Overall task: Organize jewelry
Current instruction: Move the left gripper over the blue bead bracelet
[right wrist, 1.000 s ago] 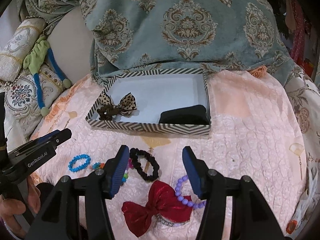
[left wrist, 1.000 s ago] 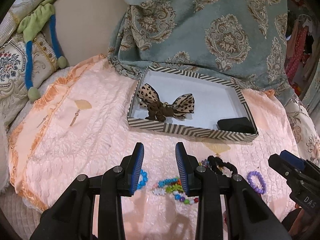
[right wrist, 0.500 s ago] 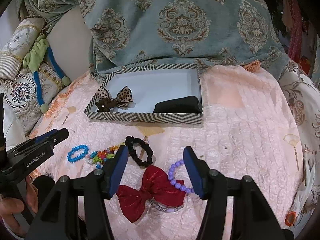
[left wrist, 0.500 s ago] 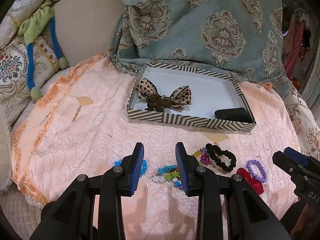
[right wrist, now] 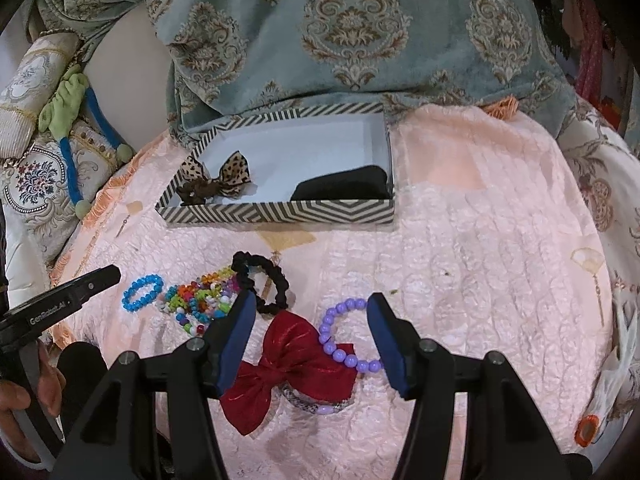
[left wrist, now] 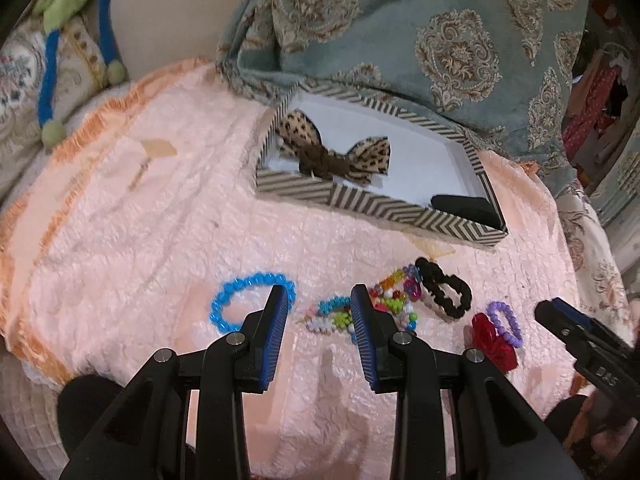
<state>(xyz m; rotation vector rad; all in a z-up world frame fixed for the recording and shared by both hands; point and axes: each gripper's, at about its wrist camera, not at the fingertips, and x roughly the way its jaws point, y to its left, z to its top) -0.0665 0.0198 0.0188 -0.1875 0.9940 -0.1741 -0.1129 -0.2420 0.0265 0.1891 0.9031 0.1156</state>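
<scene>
A: Status? Both jaw sets spread, nothing pinched. Left gripper (left wrist: pixel 318 300) sits low centre of its frame, over the multicoloured bead pile (left wrist: pixel 384 308). Right gripper (right wrist: pixel 310 316) is low centre too, straddling the red bow (right wrist: pixel 288 364) and purple bead bracelet (right wrist: pixel 344 344).

B: Where does the loose stuff sit relative to the striped box (right wrist: pixel 280 213)?

A: All on the pink quilt (left wrist: pixel 140 240), below the box in both views. Blue bead bracelet (left wrist: pixel 252 300) is left of the pile, black scrunchie (right wrist: pixel 264 284) just right of it and touching. The box already holds a leopard bow (right wrist: pixel 224 176) at its left end and a black item (right wrist: pixel 348 186) at its right.

B: Handling?

A: Everything looks light. Beads are hard, round and probably slick on elastic, so the loop will flop; pinch across the strand, not one bead. The pile looks tangled, so expect extra strands lifting together.

B: Bow?

A: Soft fabric, crushes harmlessly. Grab the centre knot. The purple loop overlaps its right wing, so it may drag along.
</scene>
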